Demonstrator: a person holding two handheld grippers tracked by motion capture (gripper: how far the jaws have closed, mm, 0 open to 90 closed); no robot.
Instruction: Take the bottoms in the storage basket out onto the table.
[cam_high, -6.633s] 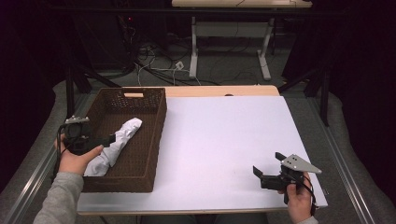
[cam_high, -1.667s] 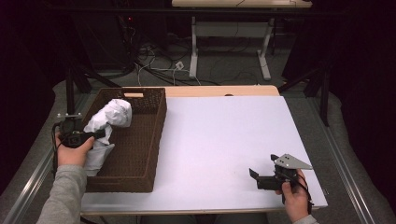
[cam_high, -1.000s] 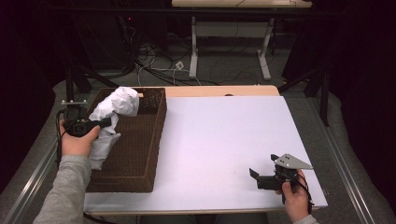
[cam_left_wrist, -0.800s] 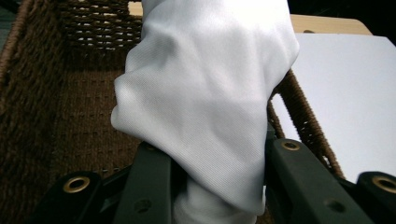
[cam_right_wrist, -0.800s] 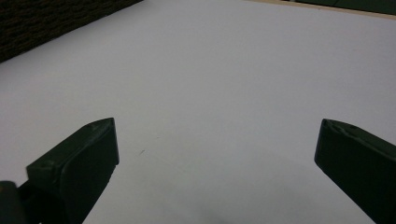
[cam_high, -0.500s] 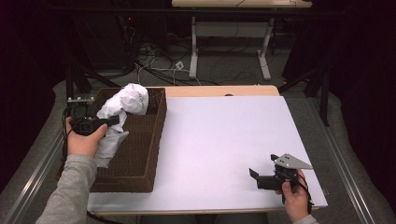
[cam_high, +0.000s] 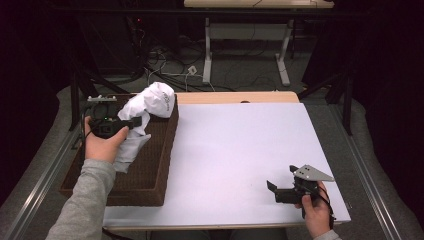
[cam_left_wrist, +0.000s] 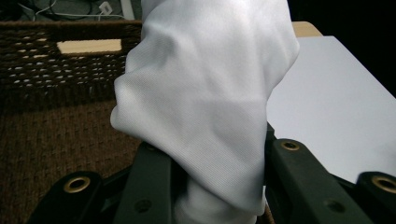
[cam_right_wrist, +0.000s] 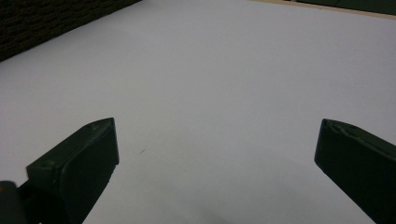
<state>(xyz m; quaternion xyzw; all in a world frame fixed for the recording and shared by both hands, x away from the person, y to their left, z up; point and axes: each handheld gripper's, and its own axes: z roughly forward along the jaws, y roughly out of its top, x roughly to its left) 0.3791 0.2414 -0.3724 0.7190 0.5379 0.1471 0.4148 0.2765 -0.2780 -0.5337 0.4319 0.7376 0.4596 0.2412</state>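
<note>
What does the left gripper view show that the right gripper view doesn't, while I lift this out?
Left gripper view: the white cloth bunched between its jaws, which are shut on it, above the woven brown basket. Right gripper view: wide-open jaws with nothing between them, low over the surface. Both share the white tabletop and a dark strip of the basket's weave.
</note>
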